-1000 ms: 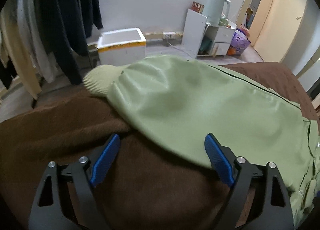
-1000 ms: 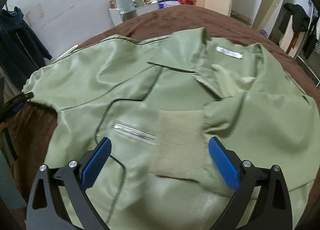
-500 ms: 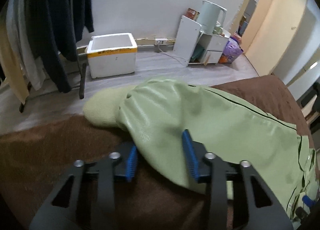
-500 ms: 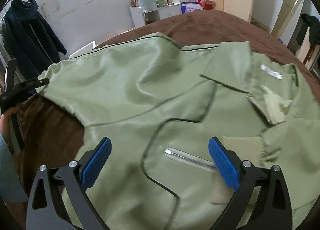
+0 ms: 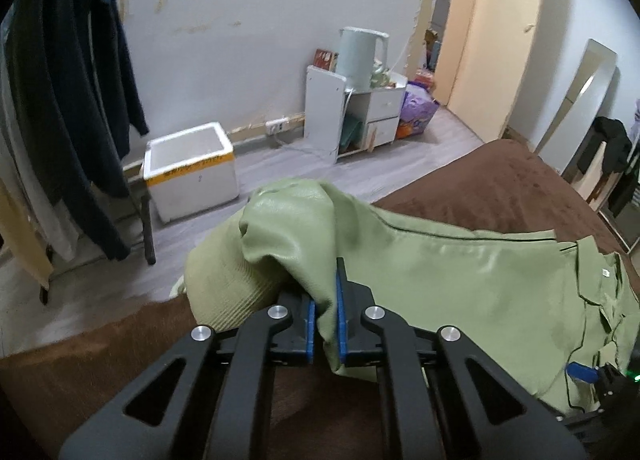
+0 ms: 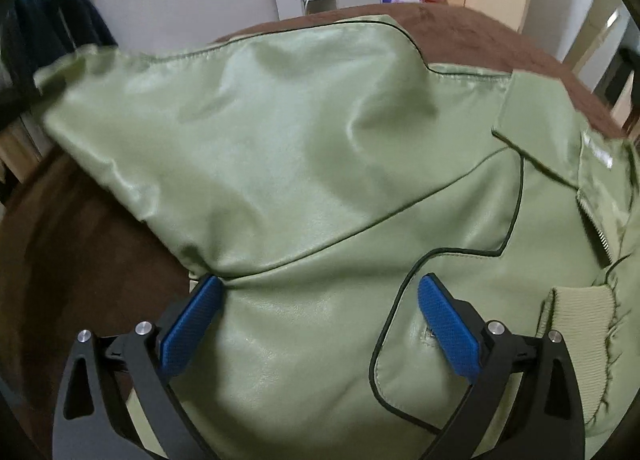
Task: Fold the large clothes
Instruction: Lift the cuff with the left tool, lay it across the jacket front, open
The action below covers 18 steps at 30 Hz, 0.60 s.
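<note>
A light green jacket [image 5: 460, 280] with thin dark piping lies spread on a brown bed cover [image 5: 500, 179]. My left gripper [image 5: 323, 300] is shut on the jacket's sleeve just behind its ribbed cuff [image 5: 224, 284], and the sleeve end is lifted off the cover. In the right wrist view the jacket [image 6: 300, 139] fills the frame. My right gripper [image 6: 318, 302] stands open low over the jacket's body near the armpit seam, its blue pads [image 6: 448, 328] astride the fabric without pinching it. A ribbed cuff [image 6: 580, 316] of the other sleeve lies at the right.
Beyond the bed's edge lie a grey floor, a white foam box [image 5: 190, 169] and a small white cabinet [image 5: 360, 115] with a pale kettle [image 5: 362, 55]. Dark and light clothes [image 5: 72, 99] hang on a rack at the left. A doorway [image 5: 492, 39] opens at the back right.
My left gripper closed on the sleeve near the cuff and lifted it. My right gripper, still open, slid left across the jacket from the folded cuff to the armpit seam.
</note>
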### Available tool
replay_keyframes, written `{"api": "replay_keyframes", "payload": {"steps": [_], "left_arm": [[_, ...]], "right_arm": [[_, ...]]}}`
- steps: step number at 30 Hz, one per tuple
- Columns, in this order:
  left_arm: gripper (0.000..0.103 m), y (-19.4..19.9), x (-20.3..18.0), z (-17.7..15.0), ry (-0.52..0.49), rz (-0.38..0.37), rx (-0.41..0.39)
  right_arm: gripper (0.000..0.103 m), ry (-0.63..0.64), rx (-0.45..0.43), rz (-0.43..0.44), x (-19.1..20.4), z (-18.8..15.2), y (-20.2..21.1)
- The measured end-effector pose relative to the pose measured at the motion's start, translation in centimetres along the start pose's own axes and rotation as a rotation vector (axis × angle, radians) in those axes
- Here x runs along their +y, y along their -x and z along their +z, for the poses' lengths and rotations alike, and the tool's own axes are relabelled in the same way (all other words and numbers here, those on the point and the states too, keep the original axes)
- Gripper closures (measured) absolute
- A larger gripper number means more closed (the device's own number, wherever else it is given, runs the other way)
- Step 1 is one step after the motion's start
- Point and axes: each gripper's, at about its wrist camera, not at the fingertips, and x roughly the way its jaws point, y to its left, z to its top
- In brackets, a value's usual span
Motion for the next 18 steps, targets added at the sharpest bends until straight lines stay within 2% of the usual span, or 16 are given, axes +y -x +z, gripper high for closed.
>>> {"api": "replay_keyframes", "payload": {"steps": [7, 10, 13, 18], "left_arm": [[0.093, 3.7, -4.1, 2.8, -0.104, -0.043, -0.093], [0.093, 5.9, -7.2, 4.4, -0.15, -0.092, -0.149], [0.093, 7.4, -10.1, 5.4, -0.183, -0.139, -0.182], [0.093, 10.0, -16.1, 6.1, -0.209, -0.267, -0.202]], "right_arm": [[0.006, -0.047, -0.037, 0.047, -1.0, -0.4, 1.1], [0.006, -0.088, -0.084, 0.085, -2.5, -0.5, 3.3], [0.006, -0.091, -0.125, 0.068, -3.9, -0.4, 5.8], [0.006, -0.127, -0.131, 0.008, -8.3, -2.0, 10.4]]}}
